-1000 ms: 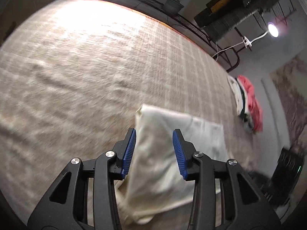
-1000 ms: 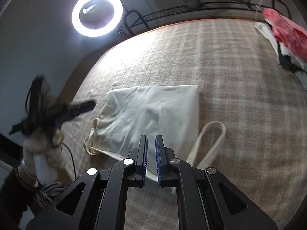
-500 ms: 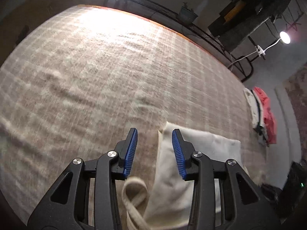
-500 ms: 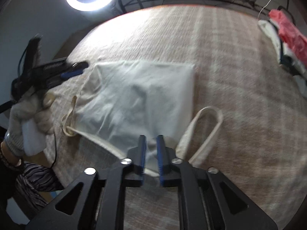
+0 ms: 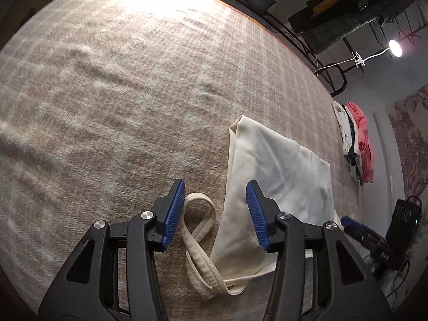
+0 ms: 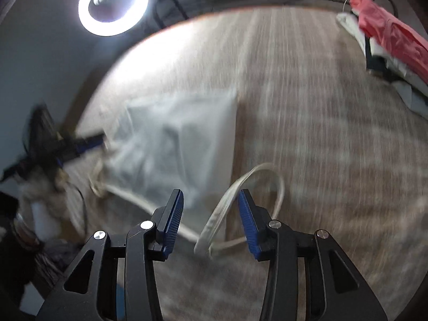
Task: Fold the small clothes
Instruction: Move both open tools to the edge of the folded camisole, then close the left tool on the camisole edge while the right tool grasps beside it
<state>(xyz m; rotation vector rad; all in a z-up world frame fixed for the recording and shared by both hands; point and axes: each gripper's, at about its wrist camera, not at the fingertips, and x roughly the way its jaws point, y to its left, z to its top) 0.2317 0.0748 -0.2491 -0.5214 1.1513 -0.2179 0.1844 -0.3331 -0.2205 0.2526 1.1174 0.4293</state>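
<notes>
Cloth of a cream canvas tote bag lies flat on the plaid blanket, long axis running away from the gaping, empty left gripper, whose nearer strap loop sits between its jaws, while the right gripper, equally wide and empty, hovers over the other strap.

Right wrist view smears: the cream bag is blurred, and the left gripper a dark streak.

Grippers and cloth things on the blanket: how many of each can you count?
Grippers: 2, the left gripper and the right gripper, both open.
Cream tote bags: 1.
Piles of folded clothes: 1.
Total: 4.
</notes>
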